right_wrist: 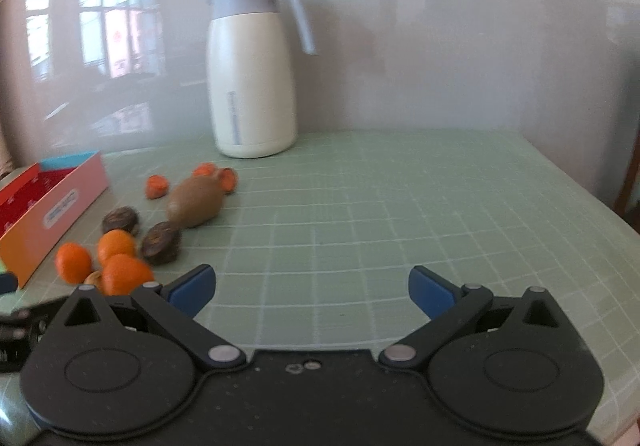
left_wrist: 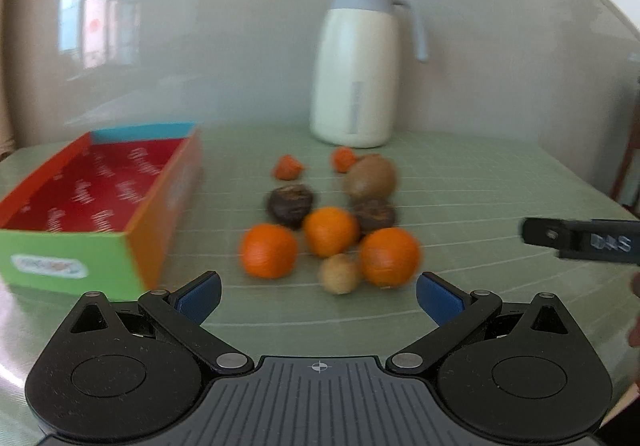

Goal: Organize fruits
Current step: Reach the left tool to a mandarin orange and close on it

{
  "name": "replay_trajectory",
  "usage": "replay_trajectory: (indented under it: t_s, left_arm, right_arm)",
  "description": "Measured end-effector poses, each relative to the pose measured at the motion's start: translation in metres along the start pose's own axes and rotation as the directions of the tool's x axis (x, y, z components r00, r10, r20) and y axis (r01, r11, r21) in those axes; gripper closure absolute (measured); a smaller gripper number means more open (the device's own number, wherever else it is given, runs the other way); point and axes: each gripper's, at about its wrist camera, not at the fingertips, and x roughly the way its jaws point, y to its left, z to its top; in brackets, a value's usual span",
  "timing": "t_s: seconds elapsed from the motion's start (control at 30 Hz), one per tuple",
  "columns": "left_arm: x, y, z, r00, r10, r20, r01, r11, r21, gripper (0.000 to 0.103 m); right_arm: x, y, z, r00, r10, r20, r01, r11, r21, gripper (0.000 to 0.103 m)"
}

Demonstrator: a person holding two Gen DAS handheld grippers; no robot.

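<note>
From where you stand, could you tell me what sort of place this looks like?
Probably a home dining or kitchen table: a cream thermos jug stands on a green grid mat against the wall, with oranges and other fruit beside a colourful cardboard box.

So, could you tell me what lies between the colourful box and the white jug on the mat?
Only bare green mat shows between the box and the jug in the left wrist view; the fruits sit nearer the camera.

glossy cardboard box [left_wrist: 100, 201], matt gridded mat [right_wrist: 360, 205]
</note>
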Motion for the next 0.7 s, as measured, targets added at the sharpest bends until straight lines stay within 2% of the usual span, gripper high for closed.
replay_trajectory:
  t_s: [0.17, 0.23, 0.27, 0.33, 0.47, 0.57, 0.63, 0.7]
  left_arm:
    - [0.013, -0.024, 0.004, 1.0, -0.01, 0.007, 0.01, 0.999, 0.039, 0.002]
    - [0.019, -0.029, 0.008, 1.0, -0.015, -0.001, 0.015, 0.999, 0.046, 0.027]
    - [0.022, -0.032, 0.009, 1.0, -0.022, -0.009, 0.022, 0.998, 0.052, 0.029]
    - [0.03, -0.038, 0.01, 1.0, -0.016, -0.024, 0.017, 0.998, 0.067, 0.03]
    - [0.034, -0.047, 0.013, 1.0, -0.003, -0.001, 0.003, 0.995, 0.102, 0.03]
    - [0.029, -0.053, 0.017, 0.999, -0.017, 0.033, 0.013, 0.992, 0.122, 0.037]
    - [0.029, -0.057, 0.017, 0.999, -0.029, 0.015, 0.027, 0.992, 0.12, 0.037]
    - [0.033, -0.06, 0.013, 1.0, -0.006, -0.013, 0.008, 0.989, 0.146, 0.042]
  right_arm:
    - [0.003, -0.021, 0.003, 0.998, -0.065, -0.01, 0.066, 0.996, 0.063, 0.0]
    - [0.005, -0.03, 0.003, 0.997, -0.081, -0.017, 0.082, 0.993, 0.089, 0.0]
    - [0.005, -0.035, 0.003, 0.996, -0.084, -0.021, 0.086, 0.991, 0.101, 0.0]
    - [0.005, -0.04, 0.001, 0.996, -0.089, -0.025, 0.091, 0.989, 0.117, 0.0]
    - [0.003, -0.047, -0.001, 0.995, -0.098, -0.025, 0.1, 0.988, 0.122, 0.0]
    - [0.003, -0.045, -0.001, 0.995, -0.096, -0.028, 0.099, 0.988, 0.119, 0.0]
    - [0.004, -0.044, 0.001, 0.996, -0.089, -0.027, 0.091, 0.989, 0.119, 0.0]
    - [0.003, -0.044, 0.001, 0.996, -0.084, -0.027, 0.087, 0.989, 0.116, 0.0]
